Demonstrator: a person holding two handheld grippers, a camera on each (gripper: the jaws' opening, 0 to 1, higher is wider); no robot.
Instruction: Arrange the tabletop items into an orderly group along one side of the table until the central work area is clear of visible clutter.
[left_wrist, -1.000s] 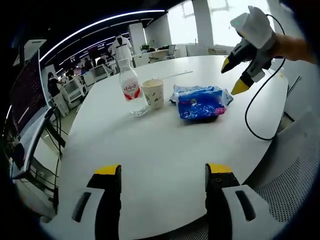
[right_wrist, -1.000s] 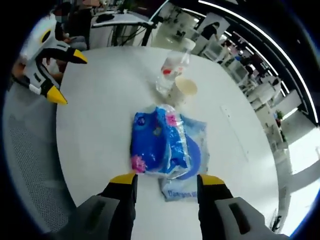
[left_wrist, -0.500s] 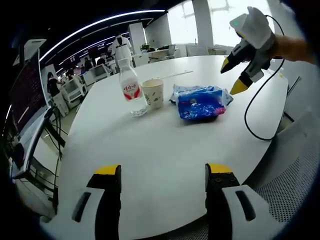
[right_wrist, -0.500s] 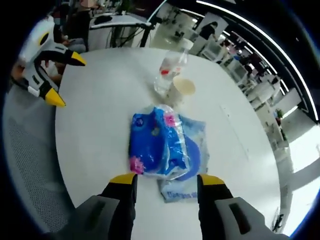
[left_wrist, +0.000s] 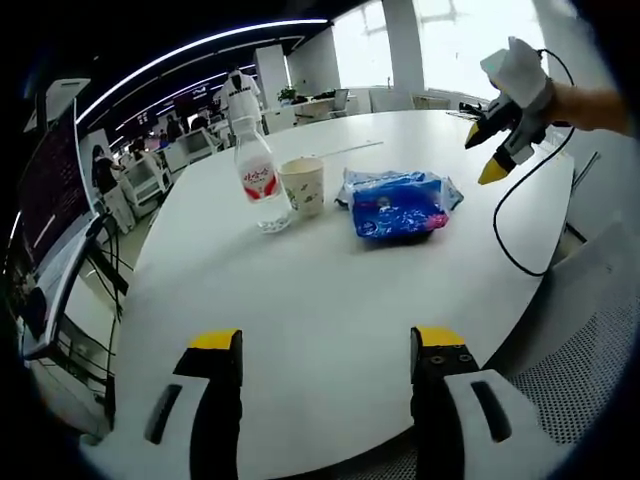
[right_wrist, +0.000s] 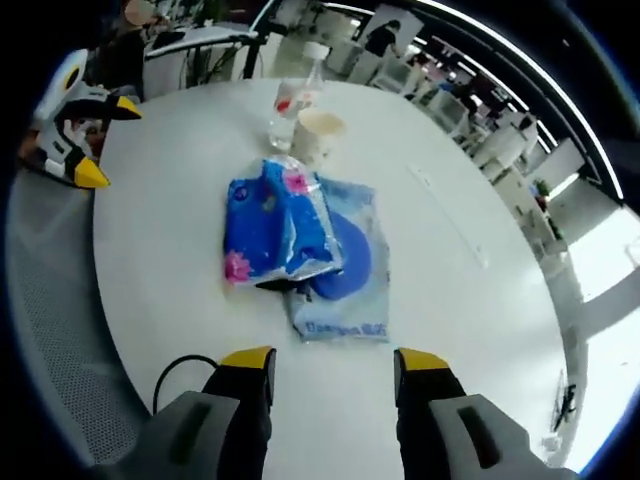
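On the round white table stand a clear water bottle with a red label and a paper cup, side by side. Right of them lies a pile of blue plastic packets. My left gripper is open and empty over the near table edge, well short of all three. My right gripper, held by a hand, hangs open above the table's far right. In the right gripper view the packets lie ahead of my open right gripper, with the cup and bottle beyond and the left gripper at the left.
A black cable trails from the right gripper across the table edge. A mesh chair seat sits below the table's rim. Office desks, chairs and people stand in the background. A thin pen-like strip lies on the table.
The right gripper has drawn back and away from the blue packets, which now lie farther ahead of its jaws. The left gripper and the table items have stayed put.
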